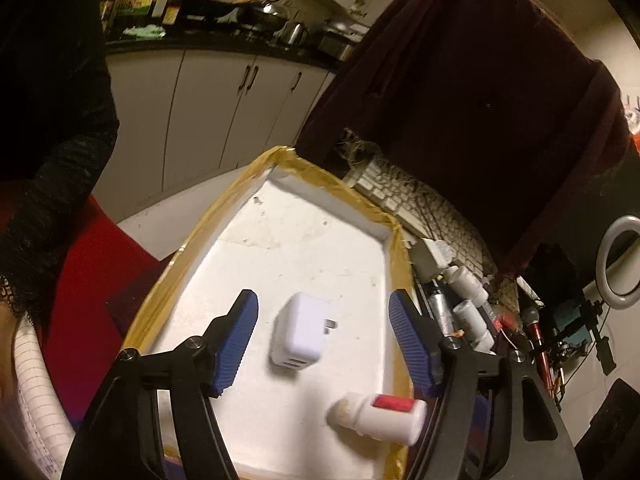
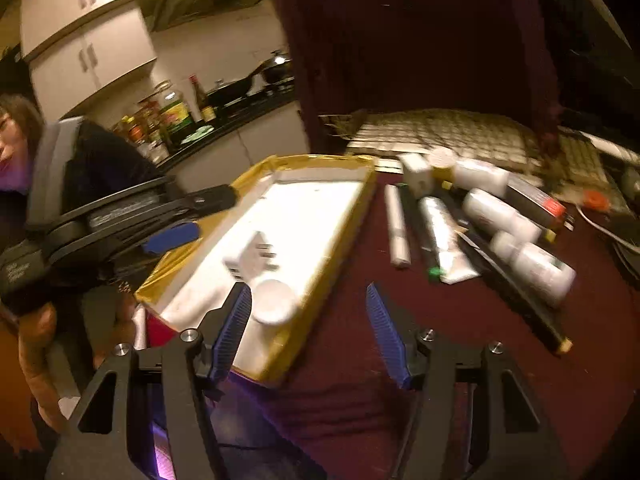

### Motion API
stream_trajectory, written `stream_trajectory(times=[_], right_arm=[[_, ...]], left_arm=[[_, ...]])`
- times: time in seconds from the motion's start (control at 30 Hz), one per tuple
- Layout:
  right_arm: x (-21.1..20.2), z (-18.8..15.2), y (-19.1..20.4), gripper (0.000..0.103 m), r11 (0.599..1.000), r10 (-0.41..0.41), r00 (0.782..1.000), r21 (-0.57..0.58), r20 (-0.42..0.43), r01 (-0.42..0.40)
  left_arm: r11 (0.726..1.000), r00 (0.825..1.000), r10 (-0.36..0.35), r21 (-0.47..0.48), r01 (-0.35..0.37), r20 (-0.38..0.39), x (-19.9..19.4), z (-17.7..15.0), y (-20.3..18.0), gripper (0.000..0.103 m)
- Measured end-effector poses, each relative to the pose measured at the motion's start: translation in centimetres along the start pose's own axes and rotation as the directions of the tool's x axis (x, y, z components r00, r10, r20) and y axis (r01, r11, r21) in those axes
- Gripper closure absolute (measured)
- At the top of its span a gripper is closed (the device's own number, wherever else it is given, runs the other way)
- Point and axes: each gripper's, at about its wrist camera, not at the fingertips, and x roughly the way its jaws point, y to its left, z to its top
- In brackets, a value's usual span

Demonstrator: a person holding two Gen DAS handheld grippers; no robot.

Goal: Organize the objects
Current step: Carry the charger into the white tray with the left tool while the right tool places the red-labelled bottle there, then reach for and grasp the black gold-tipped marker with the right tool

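The white tray (image 1: 280,184) with yellow-brown taped rim holds two things. A white plug adapter (image 1: 298,334) lies on the tray floor, between the blue pads of the left gripper (image 1: 323,328) but below them; the pads do not touch it, and the jaws stand wide apart with nothing in them. Its two metal prongs point toward the right finger, and its near end shows slots. A white bottle (image 1: 380,416) with a red label lies on its side, nearer to the camera than the adapter and under the right finger, close to the tray's right rim.

In the right wrist view the right gripper (image 2: 308,312) is also wide apart and empty. Its left finger hangs over the near corner of the tray, just beside the bottle; its right finger is over the dark red cloth (image 2: 440,320). Beyond this finger, outside the tray, lie several white bottles (image 2: 540,268), a silver tube (image 2: 436,220) and a white stick (image 2: 398,228), blurred. Behind them is a keyboard (image 2: 452,132).
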Motion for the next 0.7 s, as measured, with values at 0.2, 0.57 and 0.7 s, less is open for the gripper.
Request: stream_trajectory(times=[0.2,0.57,0.7], right_arm=[[-1.0,-0.1,-6.2,0.044,0.986,-0.084,0.995,0.14,-0.056,0.091],[-1.3,-1.7,-11.2,0.044,0.945,-0.229,0.96,0.198,-0.163,0.26],[-1.4,-1.7,-10.8,0.043,0.944,-0.249,0.953,0.177,-0.173,0.278]], left_arm=[[0.995,0.999,-0.008,0.103,0.004,0.039,-1.1,-1.1,-3.6,0.035],[0.973,0.996,-0.063,0.219,0.074,-0.055,0.3,-3.9,-9.2,0.034],[0.961,0.995,-0.064,0.264,0.081,-0.07,0.4,-4.9,-11.1,0.034]])
